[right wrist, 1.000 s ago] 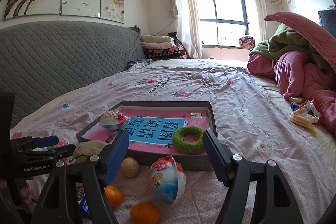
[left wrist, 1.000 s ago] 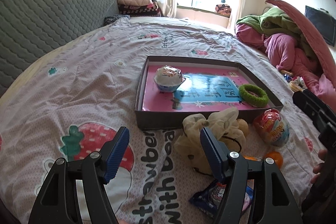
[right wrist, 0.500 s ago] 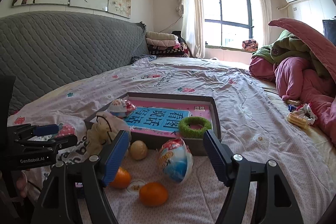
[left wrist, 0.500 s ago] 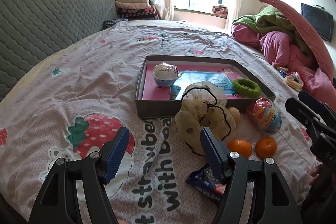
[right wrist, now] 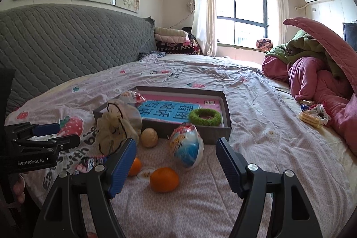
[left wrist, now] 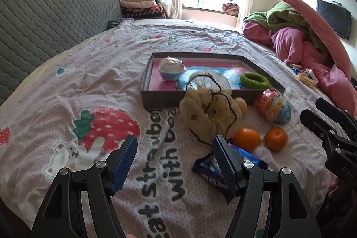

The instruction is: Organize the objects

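Observation:
A grey box [left wrist: 154, 99] [right wrist: 226, 104] with a pink and blue bottom lies on the bed. It holds a foil-wrapped egg toy [left wrist: 171, 67] and a green ring [left wrist: 254, 80] [right wrist: 205, 116]. In front of it lie a cream cloth pouch [left wrist: 209, 108] [right wrist: 116, 124], a second egg toy [left wrist: 273, 106] [right wrist: 187, 145], two oranges [left wrist: 246, 139] [left wrist: 276, 138] [right wrist: 164, 179], a beige ball [right wrist: 149, 137] and a blue snack packet [left wrist: 212, 168]. My left gripper [left wrist: 175, 156] is open and empty, short of the pouch. My right gripper [right wrist: 176, 162] is open and empty, around the egg toy and orange.
A grey quilted headboard [right wrist: 55, 41] runs along the left. Pink and green bedding [right wrist: 316, 73] is piled at the right, with snack packets [right wrist: 312, 115] beside it. Folded blankets [right wrist: 171, 39] sit at the far end under the window.
Both grippers have drawn back from the box, so more of the items in front of it show. The pouch now stands taller against the box's front edge. Both stay open.

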